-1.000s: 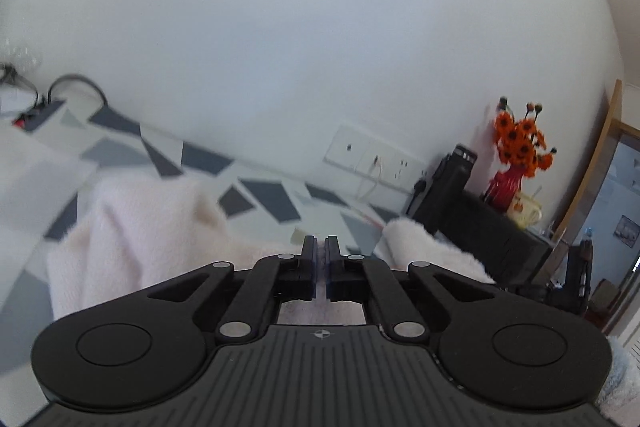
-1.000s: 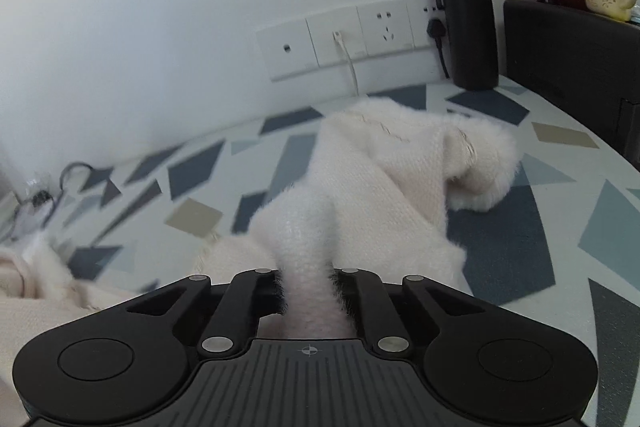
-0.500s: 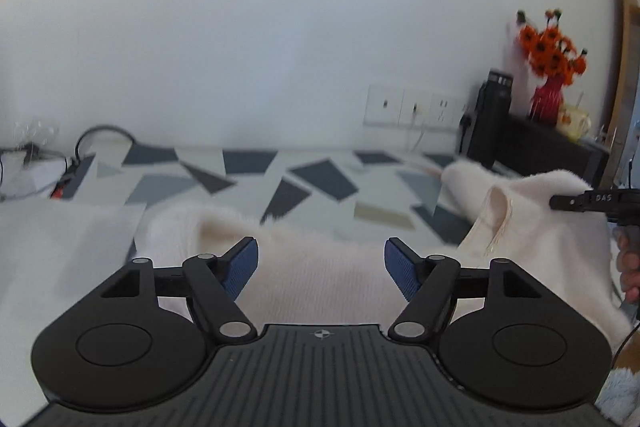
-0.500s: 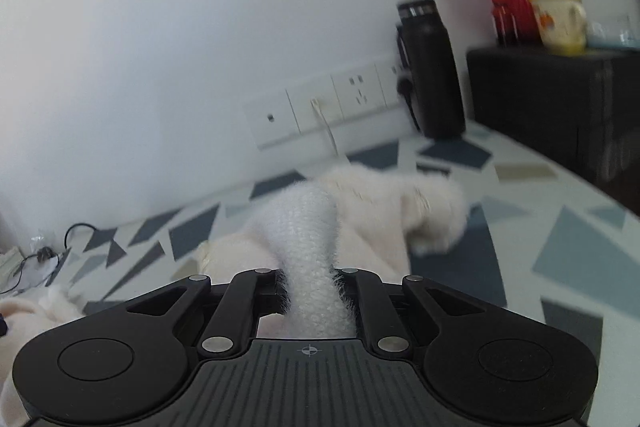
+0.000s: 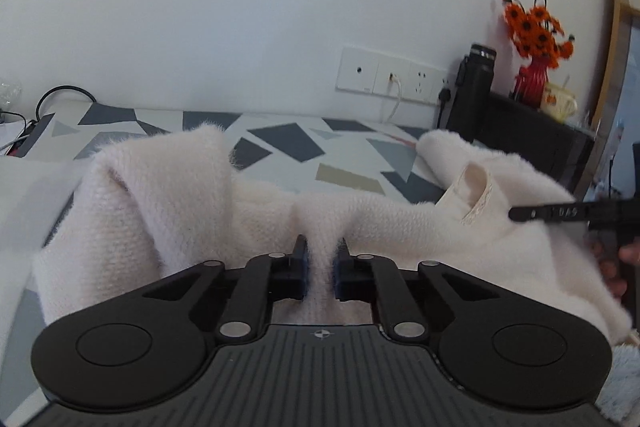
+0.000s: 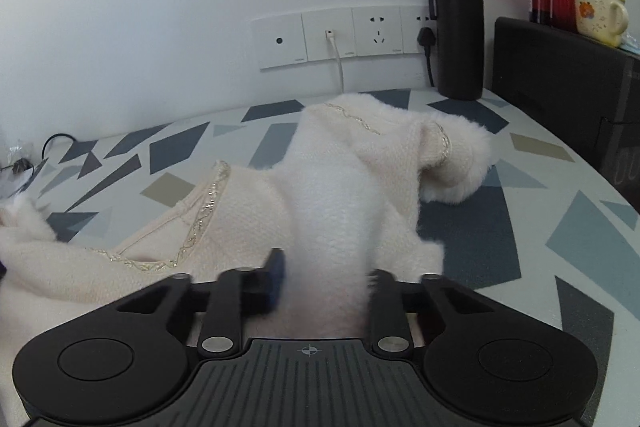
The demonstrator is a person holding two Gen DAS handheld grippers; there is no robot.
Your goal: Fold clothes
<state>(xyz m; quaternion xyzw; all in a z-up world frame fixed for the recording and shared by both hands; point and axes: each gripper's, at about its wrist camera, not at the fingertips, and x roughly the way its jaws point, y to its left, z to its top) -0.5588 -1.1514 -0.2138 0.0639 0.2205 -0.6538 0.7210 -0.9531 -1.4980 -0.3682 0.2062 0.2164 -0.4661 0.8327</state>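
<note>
Fluffy cream sweater (image 5: 180, 195) sits pinched in both the left gripper (image 5: 321, 267) and the right gripper (image 6: 320, 279); 2 shallow bites could slip as the fold is pulled

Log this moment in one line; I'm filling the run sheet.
left gripper: just closed on cream sweater | right gripper: shut on sweater | sweater rumpled on patterned table

light: bright, even, soft shadows | edges: fisheye-curved, dark corners | blur: slight motion smear
</note>
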